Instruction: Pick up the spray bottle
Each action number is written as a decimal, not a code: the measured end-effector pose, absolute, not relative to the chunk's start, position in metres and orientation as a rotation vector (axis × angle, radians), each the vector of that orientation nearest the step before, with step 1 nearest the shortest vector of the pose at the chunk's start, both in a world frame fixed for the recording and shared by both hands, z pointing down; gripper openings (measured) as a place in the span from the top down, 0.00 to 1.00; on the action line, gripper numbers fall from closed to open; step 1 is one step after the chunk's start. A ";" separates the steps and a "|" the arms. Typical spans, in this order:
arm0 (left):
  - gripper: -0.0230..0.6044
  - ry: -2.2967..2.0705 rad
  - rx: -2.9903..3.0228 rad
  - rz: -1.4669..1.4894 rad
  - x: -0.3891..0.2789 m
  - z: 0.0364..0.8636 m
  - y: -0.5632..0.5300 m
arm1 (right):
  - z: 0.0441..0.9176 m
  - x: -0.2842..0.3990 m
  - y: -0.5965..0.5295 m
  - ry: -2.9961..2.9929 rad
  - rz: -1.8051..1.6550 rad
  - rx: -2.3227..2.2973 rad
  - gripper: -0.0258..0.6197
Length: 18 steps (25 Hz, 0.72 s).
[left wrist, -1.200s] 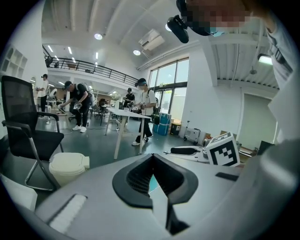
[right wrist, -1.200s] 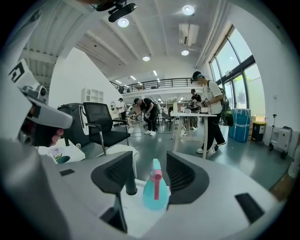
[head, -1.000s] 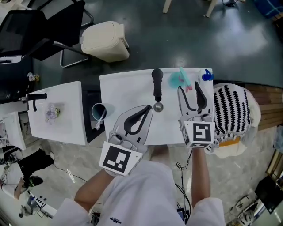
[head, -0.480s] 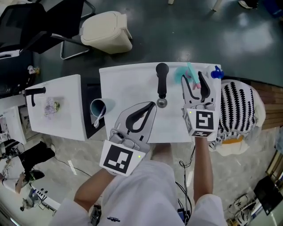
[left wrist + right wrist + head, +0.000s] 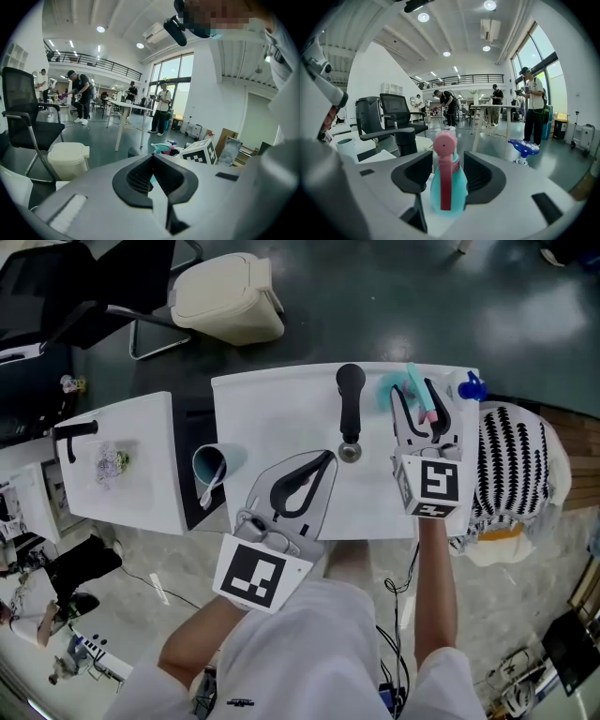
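Observation:
The spray bottle is teal with a pink head and trigger, and it sits near the far right edge of the white table. My right gripper is open, one jaw on each side of the bottle. In the right gripper view the bottle fills the gap of that gripper, close against the right pad, with a small gap at the left pad. My left gripper is shut on nothing above the table's near middle; in its own view the jaw tips of the left gripper meet.
A black handle with a metal knob lies just left of the bottle. A blue object sits at the far right corner. A pale blue cup stands between this table and a second white table. A beige bin is beyond; a striped bag is right.
My right gripper has moved forward along the table until its jaws flank the spray bottle. The left gripper has stayed shut and barely shifted.

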State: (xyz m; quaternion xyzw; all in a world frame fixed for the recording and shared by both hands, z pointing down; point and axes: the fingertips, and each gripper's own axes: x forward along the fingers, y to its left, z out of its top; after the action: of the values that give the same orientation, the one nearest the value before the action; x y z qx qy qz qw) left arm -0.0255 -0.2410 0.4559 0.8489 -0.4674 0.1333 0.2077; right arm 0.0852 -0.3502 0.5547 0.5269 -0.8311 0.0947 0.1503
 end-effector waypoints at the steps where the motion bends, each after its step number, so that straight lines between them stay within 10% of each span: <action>1: 0.96 -1.301 2.363 0.373 -0.026 0.456 -0.240 | 0.556 0.086 -0.351 -2.376 0.271 1.519 0.66; 18: 0.96 -1.302 2.384 0.360 -0.036 0.444 -0.224 | 0.545 0.087 -0.340 -2.356 0.272 1.549 0.77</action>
State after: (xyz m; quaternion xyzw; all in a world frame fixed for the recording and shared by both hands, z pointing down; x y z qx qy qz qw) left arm -0.0362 -0.2243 0.4441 0.8525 -0.4657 0.1286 0.1995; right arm 0.0874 -0.3405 0.5452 0.5403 -0.8218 0.0947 0.1539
